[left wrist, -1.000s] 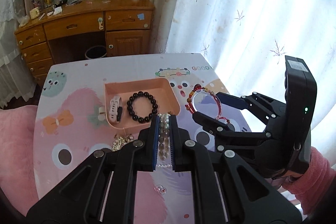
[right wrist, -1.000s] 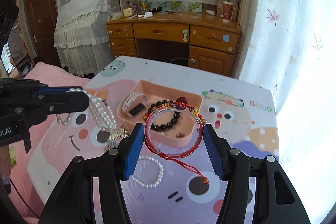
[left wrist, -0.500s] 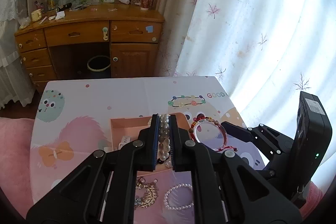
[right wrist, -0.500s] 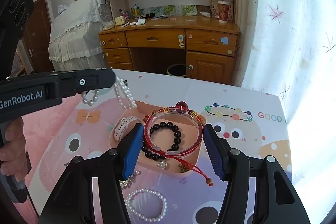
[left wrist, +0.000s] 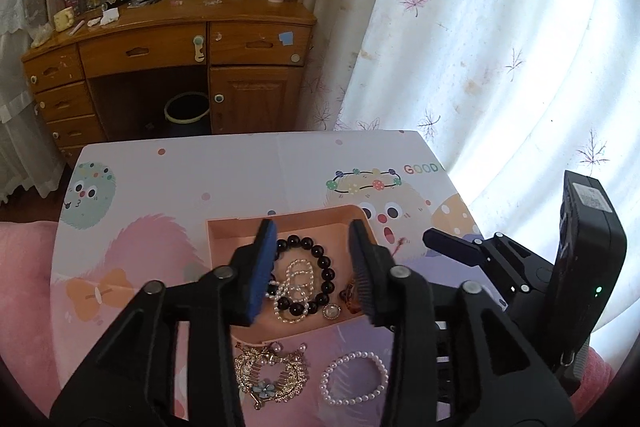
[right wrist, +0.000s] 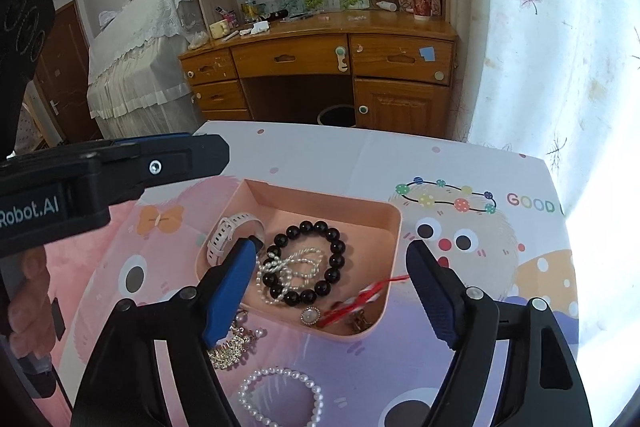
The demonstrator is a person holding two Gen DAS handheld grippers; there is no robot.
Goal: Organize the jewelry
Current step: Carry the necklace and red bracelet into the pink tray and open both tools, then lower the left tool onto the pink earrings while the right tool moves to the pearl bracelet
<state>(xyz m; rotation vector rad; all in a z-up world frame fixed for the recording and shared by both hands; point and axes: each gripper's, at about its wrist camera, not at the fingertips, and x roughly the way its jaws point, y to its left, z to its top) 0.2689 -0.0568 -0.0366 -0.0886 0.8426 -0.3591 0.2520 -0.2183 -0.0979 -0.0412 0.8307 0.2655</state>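
Jewelry lies mostly inside the pink tray (right wrist: 394, 223), which stands on a table (right wrist: 328, 155) covered with a cartoon cloth. In the tray, a black bead bracelet (right wrist: 334, 259) makes a ring, and a pearl strand (right wrist: 294, 269) is piled loosely across it and inside it. A white watch (right wrist: 230, 231) lies at the left end of the tray, partly leaning on the wall. Near the front wall there is a small round pearl brooch (right wrist: 310, 315). Beside it lies a red bracelet (right wrist: 360, 301), whose red cord reaches up over the right rim of the tray. I cannot tell its full shape from either view.

In front of the tray, on the cloth, a pearl bracelet (right wrist: 280, 399) lies flat. To its left is a gold hair comb (left wrist: 270, 377) with a blue flower; in the right wrist view it is half hidden behind one blue pad.

The left gripper (left wrist: 314, 269) hovers over the tray with its fingers apart and nothing between them. The right gripper (right wrist: 332, 289) is also over the front part of the tray, its fingers wide apart and holding nothing. In the left wrist view the right gripper shows at the right side, beside the tray.

Behind the table stands a wooden desk (right wrist: 320, 55), and a white curtain (right wrist: 560, 47) hangs at the right.
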